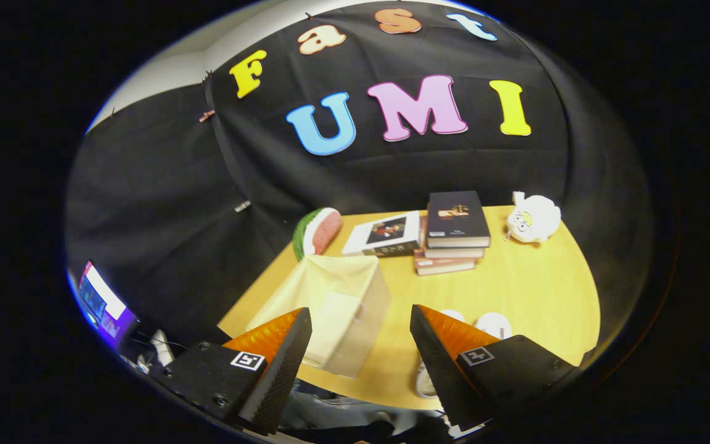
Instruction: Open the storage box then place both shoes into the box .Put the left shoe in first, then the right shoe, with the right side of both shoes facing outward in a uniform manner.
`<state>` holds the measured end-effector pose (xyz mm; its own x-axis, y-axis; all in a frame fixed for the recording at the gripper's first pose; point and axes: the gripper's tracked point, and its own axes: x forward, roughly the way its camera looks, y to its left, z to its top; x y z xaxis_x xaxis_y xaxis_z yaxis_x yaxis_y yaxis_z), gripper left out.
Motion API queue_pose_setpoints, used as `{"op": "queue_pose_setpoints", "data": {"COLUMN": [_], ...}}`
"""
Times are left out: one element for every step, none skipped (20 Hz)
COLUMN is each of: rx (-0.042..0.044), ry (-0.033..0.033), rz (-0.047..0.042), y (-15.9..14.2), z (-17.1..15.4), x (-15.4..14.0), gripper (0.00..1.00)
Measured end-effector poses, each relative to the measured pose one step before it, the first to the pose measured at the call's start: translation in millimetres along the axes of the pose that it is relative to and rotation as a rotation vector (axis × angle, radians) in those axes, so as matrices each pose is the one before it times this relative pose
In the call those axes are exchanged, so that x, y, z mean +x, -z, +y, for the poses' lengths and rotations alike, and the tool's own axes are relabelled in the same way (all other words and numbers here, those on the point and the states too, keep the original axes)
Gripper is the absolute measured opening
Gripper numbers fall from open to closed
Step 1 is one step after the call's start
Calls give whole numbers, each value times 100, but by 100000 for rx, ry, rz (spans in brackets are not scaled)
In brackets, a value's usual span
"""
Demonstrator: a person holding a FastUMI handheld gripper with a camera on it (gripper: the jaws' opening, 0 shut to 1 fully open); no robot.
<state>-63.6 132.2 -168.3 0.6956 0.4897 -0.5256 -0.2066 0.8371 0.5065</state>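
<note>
1. Storage box (pixel 346 314): a pale cream fabric box stands near the tabletop's (pixel 534 290) near left edge, just ahead of the gripper's left finger. Its lid flap looks draped back toward the left side, though whether the mouth is fully clear cannot be told from here.
2. Gripper (pixel 361 364): its fingers are spread wide with nothing between them, hovering above the near edge of the tabletop.
3. White shoes (pixel 493 324): they sit near the near edge, just beyond the right finger, which hides most of them. Which one is the left shoe cannot be told, so picking the wrong one first is a real risk.
4. Soft walls: the box looks light and floppy. A nudge from a finger could probably slide it toward the edge or collapse a side, closing the opening.
5. Flap: if it falls back over the mouth, a shoe lowered in would likely catch on it.
6. Orientation: gripping a shoe by a soft upper may let it twist, leaving the right side facing inward.
7. Neighbours: the stack of books (pixel 453 234), the watermelon-slice toy (pixel 317 231) and the plush toy (pixel 534 219) lie toward the far edge, well apart from the work.
</note>
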Motion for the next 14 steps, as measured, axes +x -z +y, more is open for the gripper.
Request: {"op": "queue_pose_setpoints", "data": {"rx": [-2582,-2024,-1461,-1002,-1171,-1506,-1794,-1248,-69,1427,1733,1070,400,365], "ry": [3401,3628,2711,2112,1808,2058,1407,1034,87,-430,-800,290,906,1379], "rz": [3124,3552,3567,2922,2383,2247,2633,2668,3262,2471,894,622,-114,786], "y": [1514,1519,1493,1389,1422,1269,1379,1001,1078,613,229,92,-168,106], "z": [-1458,-1349,-1148,-867,-959,-855,-729,-475,-374,-151,-3,-166,-366,-558], "x": [374,462,269,397,836,907,943,596,551,720,898,999,771,1136], "gripper": [98,97,96,94,89,88,85,84,83,82,79,77,74,74]}}
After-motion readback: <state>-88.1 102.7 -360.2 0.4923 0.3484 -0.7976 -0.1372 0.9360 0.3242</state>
